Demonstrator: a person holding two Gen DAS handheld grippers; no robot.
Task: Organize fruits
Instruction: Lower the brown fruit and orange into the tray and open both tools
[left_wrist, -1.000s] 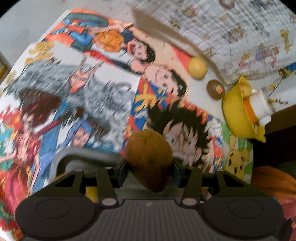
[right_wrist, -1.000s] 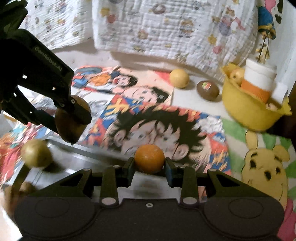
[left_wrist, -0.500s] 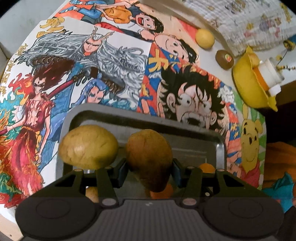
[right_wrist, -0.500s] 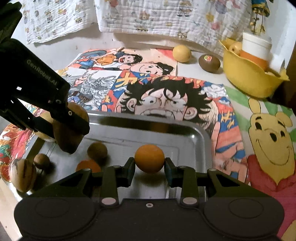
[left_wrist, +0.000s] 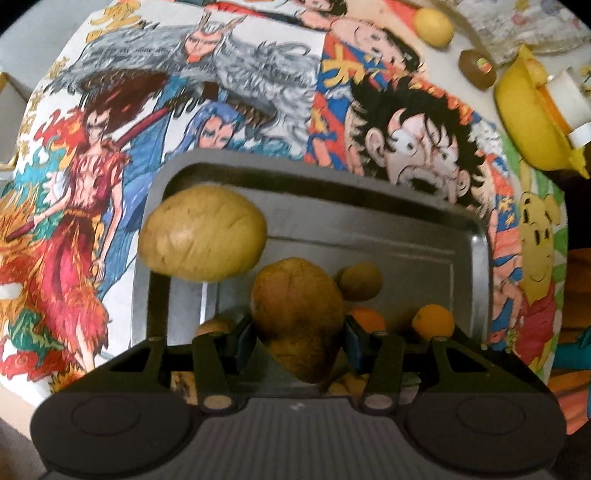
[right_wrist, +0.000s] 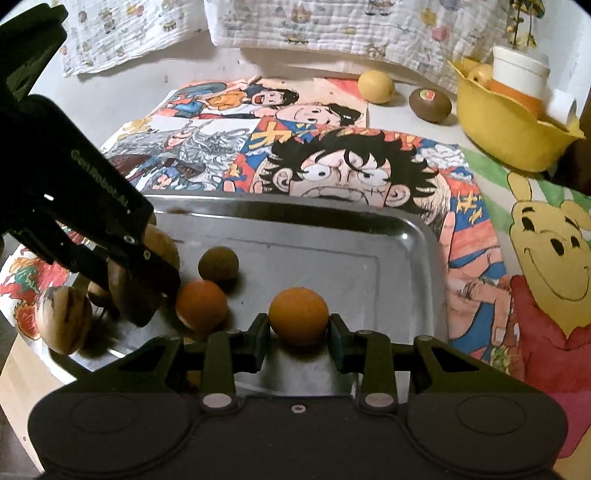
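Observation:
My left gripper (left_wrist: 300, 334) is shut on a brown oval fruit (left_wrist: 297, 314) and holds it low over the left part of the metal tray (left_wrist: 369, 225); it also shows in the right wrist view (right_wrist: 136, 291). My right gripper (right_wrist: 298, 332) is shut on an orange (right_wrist: 298, 316) above the tray's (right_wrist: 388, 251) front middle. In the tray lie a large yellow-brown fruit (left_wrist: 203, 232), a small brown round fruit (right_wrist: 218, 264), another orange (right_wrist: 201, 304) and a striped tan fruit (right_wrist: 64, 319).
Beyond the tray, on the cartoon-print mat (right_wrist: 351, 166), lie a yellow lemon (right_wrist: 376, 86) and a kiwi with a sticker (right_wrist: 430, 104). A yellow bowl (right_wrist: 506, 125) holding a white cup stands at the far right. A patterned cloth (right_wrist: 332, 26) hangs at the back.
Both grippers have moved back and down over the tray with their fruits still held. The left gripper's fruit is now lower, close to the fruits in the tray.

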